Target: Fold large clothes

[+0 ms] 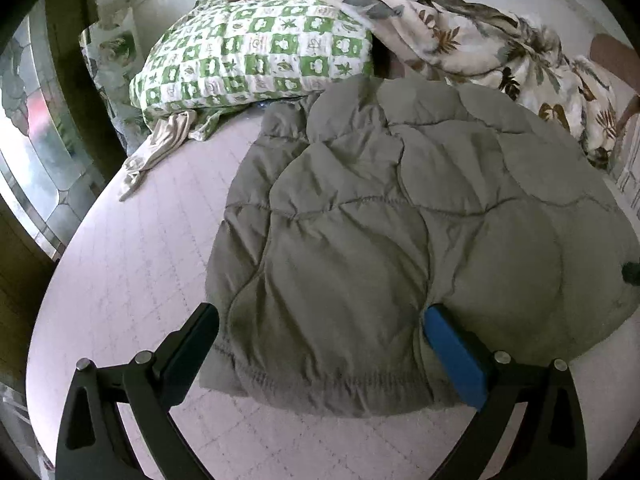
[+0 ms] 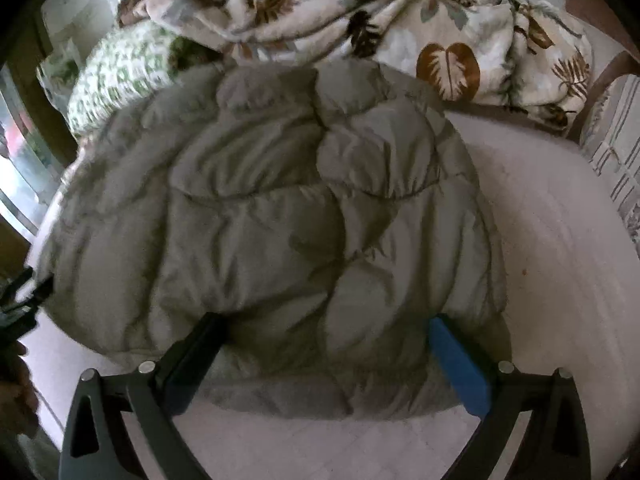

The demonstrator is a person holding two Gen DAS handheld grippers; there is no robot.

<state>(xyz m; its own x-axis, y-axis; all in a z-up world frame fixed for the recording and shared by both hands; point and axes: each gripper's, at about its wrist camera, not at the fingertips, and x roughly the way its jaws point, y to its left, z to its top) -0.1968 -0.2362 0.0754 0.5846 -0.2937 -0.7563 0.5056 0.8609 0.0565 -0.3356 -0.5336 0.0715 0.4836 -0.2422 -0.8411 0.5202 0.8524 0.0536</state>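
both tongs apart | left tongs [image 1: 320, 320], right tongs [image 2: 326, 326] straddle quilted jacket [image 1: 400, 208] hem | jacket's long axis runs away toward pillow [image 1: 256, 60]

Right wrist view motion-blurred: green checked pillow [image 2: 120, 68] indistinct; hand [image 2: 16, 392] cut by left edge. Quilted jacket [image 2: 272, 216] hides bedsheet beneath.

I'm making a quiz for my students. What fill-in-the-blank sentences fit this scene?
1. The quilted jacket lying on the bed is ___ in colour.
2. The left gripper and the right gripper both have their jaws ___.
3. The pillow has a white and ___ checked pattern.
4. The blanket is printed with ___.

Missing words: grey; open; green; leaves
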